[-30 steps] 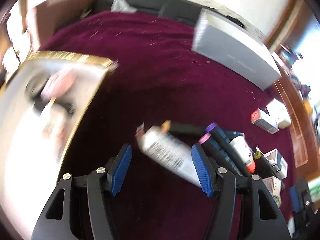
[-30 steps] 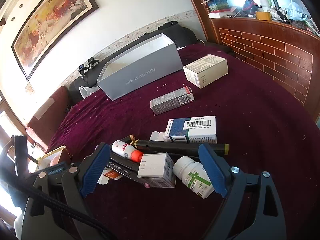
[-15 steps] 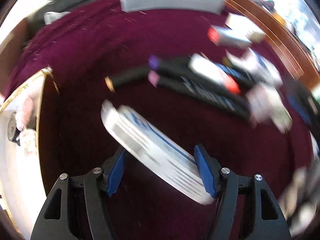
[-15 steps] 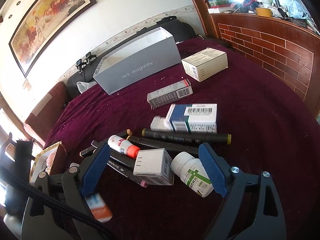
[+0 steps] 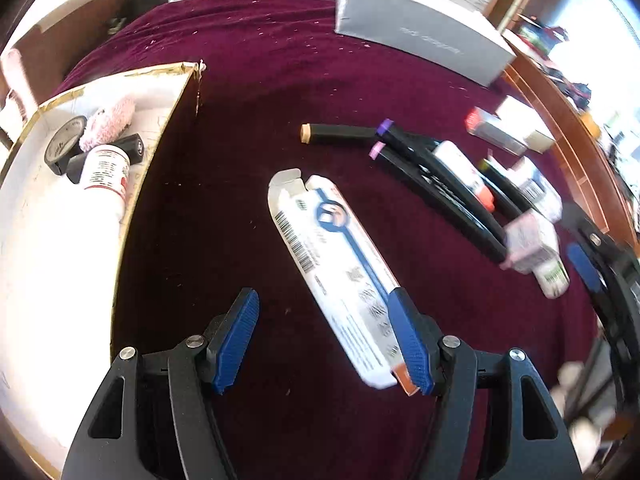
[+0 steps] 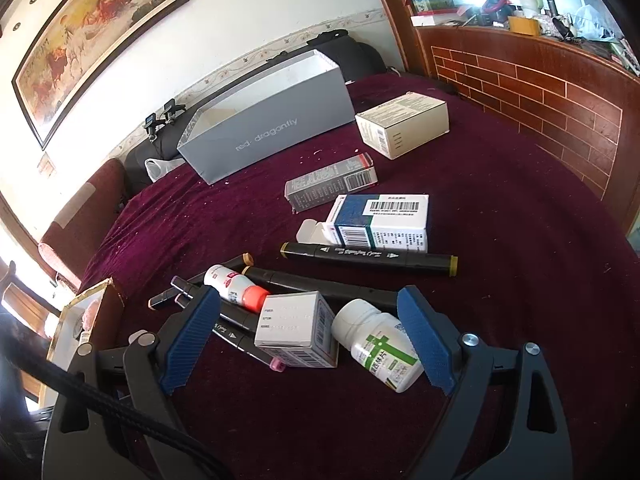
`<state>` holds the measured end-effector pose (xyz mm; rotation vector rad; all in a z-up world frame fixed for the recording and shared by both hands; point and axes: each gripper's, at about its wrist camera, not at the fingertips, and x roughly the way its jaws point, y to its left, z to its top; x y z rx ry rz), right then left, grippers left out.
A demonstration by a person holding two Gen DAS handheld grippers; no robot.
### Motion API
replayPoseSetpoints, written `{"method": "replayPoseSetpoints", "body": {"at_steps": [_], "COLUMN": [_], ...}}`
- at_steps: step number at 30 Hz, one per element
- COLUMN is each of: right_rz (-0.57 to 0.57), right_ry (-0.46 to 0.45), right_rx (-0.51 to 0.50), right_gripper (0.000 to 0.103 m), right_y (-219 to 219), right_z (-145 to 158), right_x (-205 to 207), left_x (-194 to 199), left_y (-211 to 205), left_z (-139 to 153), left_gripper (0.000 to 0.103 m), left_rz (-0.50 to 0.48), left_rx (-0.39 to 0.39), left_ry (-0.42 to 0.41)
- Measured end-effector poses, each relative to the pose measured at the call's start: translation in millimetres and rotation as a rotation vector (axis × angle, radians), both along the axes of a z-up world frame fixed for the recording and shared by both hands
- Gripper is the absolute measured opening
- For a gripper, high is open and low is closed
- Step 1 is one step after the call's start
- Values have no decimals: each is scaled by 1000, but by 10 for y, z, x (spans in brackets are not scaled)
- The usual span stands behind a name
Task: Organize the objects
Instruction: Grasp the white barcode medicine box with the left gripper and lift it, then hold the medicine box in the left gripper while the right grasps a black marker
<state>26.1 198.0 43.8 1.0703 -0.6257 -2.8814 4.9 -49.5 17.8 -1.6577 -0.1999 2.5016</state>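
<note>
Our left claw (image 5: 326, 338) is spread wide, and the long white carton (image 5: 340, 276) lies slantwise on the maroon cloth (image 5: 256, 92) with its near end against the right-hand finger (image 5: 410, 344); whether that pad actually presses it we cannot tell, and the other pad stands apart from it. Off to that claw's left we see the gold-edged tray (image 5: 160, 124) holding a tape roll (image 5: 64, 148), a pink fuzzy thing (image 5: 108, 122) and a white bottle (image 5: 106, 170). Ahead and to its right lie the black markers (image 5: 432, 184).

Our right claw (image 6: 308, 340) is spread too, gripping nothing. Between its pads we see a small white box (image 6: 294, 330) and, just right of it, a white pill bottle (image 6: 378, 344). Farther ahead stands the open grey box (image 6: 268, 124).
</note>
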Motion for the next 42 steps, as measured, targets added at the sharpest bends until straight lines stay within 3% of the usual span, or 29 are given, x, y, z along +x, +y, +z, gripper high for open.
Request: {"method": "replayPoseSetpoints", "body": {"at_steps": [3,7,9,10,13,14,15,22,33,36,40,42], "right_rz": [0,10,11,9,12,13,15,3,-25,-4,22,79], "right_ry": [-7,-11,-8,-7,-19,-25,-29,-53,-76,-53,70,117], "right_rx": [-4,0,3,4,2,5,8,39,98,107,196,216], "right_gripper": [90,90,90,90,90,90,90,90,90,90,91,103], "right_y": [8,-10,-12,-13,-13,-18,-23,-47,-119,-201,-400,-517], "right_z": [-12,-17,-15,-16,-39,-48,-55,-105,-93,71,504,641], "right_x": [-13,-26,-29,-29,-54,-63,-71,-96,-84,26,263,313], "left_x": [-74,-91,-71,-61,-9,-3,9,240,678,731,746,763], "left_y": [159,447,500,494,463,444,402,273,38,-43,-155,-195], "left_z": [-9,-88,-99,-98,-51,-44,-39,76,474,521,533,543], "left_gripper": [66,72,72,66,23,15,13,13,13,14,14,14], "left_rz": [30,-35,-75,-85,-139,-142,-146,-155,-145,-135,-120,-110], "left_rx": [-58,-203,-193,-185,-182,-178,-165,-153,-210,-209,-178,-164], "left_ry": [23,90,127,140,168,161,150,182,349,365,367,371]}}
